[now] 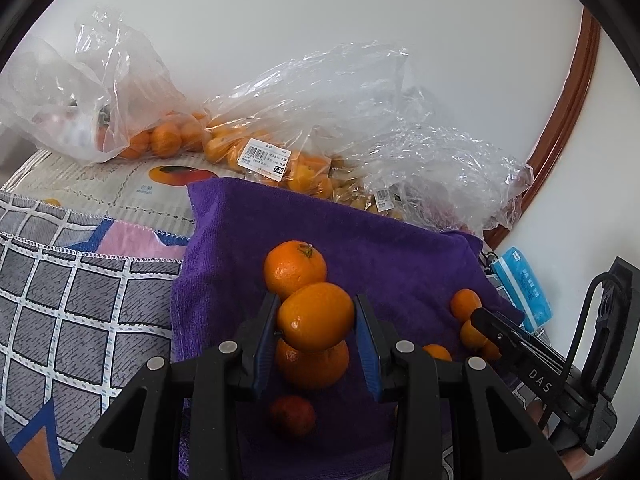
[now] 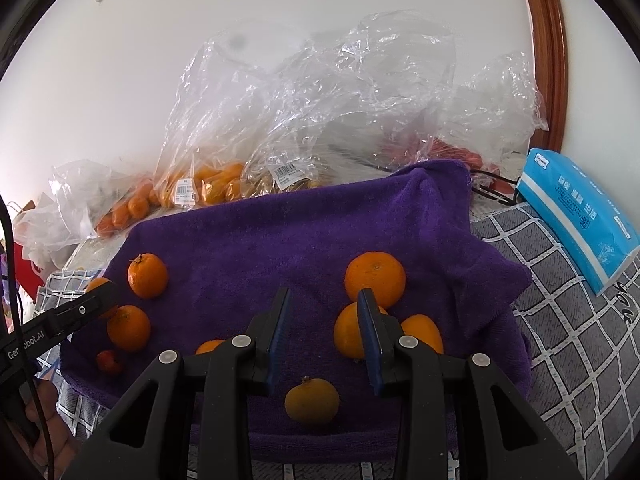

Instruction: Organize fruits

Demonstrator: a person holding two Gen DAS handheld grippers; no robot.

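My left tongs (image 1: 316,322) are clamped on an orange (image 1: 315,317), both blue pads pressed to its sides, and it hangs just above the purple towel (image 1: 400,264). My right tongs (image 2: 324,334) stand apart with nothing between the pads, only bare towel.

Right under the held orange sits another one (image 1: 312,364), and nearest me a small dark red fruit (image 1: 292,416). Just beyond is a stemmed orange (image 1: 295,269), touching the held one in this view. I reckon the job now is to set this orange down in that row without knocking its neighbours, so I'd lower it straight, keep the squeeze light, and let go only once it rests on the cloth, since round fruit rolls.

The held orange looks smooth, glossy and evenly orange, slightly flattened, with no stem showing.

Over on the right there's a second cluster of three oranges (image 2: 375,278) by my right tongs, plus one loose orange (image 2: 312,400) near me.

Far back, clear bags (image 1: 256,128) of more oranges lie against the wall.
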